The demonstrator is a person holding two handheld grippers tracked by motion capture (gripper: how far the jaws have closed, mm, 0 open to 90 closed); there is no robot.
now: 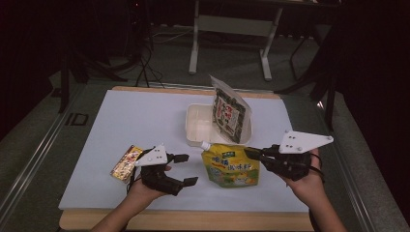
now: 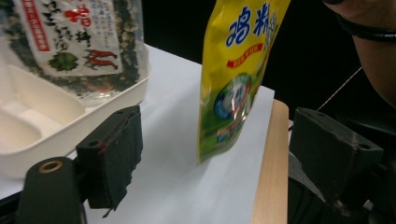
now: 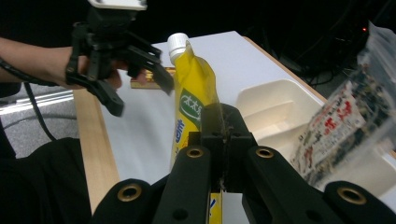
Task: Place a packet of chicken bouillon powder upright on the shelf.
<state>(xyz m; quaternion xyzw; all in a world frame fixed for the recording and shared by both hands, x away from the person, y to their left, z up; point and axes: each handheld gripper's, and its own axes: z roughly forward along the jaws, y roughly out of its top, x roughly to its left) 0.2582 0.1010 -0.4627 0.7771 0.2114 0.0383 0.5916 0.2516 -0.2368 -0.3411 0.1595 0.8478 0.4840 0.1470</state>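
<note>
Clamped flat in the right tongs (image 1: 251,153), jaws pressed together on its edge: a glossy yellow pouch (image 1: 232,166) with a white screw cap, soft-sided and crinkled, printed in blue and green. Hanging upright above the surface (image 1: 121,125), clear of the matte white sheet in the left gripper view, between the two hands and near the front edge. Spread wide and holding nothing: the left tongs (image 1: 186,169), blocky black pads scuffed at the corners, just left of the pouch without touching it. Behind the pouch, a shallow cream plastic tray (image 1: 198,125), rounded at the corners and split into compartments, with a clear crackly packet (image 1: 231,113) of dark flecked contents leaning in it. Left of the left tongs, flat on the sheet, a small shiny gold-and-red sachet (image 1: 126,162). Along the front, a bare pale wooden edge.
</note>
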